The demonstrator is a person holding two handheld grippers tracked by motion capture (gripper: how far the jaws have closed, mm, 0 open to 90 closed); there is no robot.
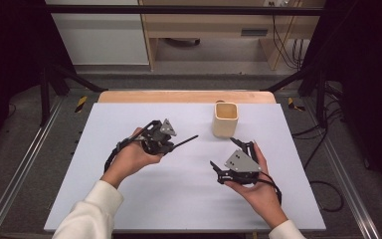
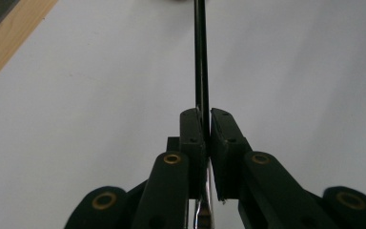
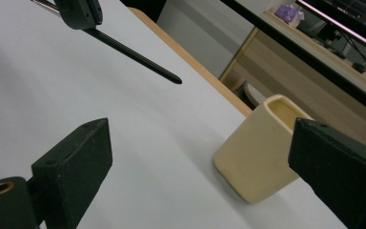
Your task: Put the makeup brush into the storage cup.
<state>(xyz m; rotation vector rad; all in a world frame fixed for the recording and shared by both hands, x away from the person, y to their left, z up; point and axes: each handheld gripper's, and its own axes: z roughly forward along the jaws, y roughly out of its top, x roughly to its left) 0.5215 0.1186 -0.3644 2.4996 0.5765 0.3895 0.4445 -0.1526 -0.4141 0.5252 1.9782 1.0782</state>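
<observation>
left gripper (image 1: 171, 141) jaws clamp a black pen (image 2: 200, 57), its top cut off; right gripper (image 1: 227, 155) jaws gape empty.

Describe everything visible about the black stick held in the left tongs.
The stick is thin, straight, glossy black, tapering to a blunt point; a shiny metal end shows behind the pads. The left tongs are shut on it near that end, holding it above the white table, tip aimed toward the cream cup, apart from it.
</observation>
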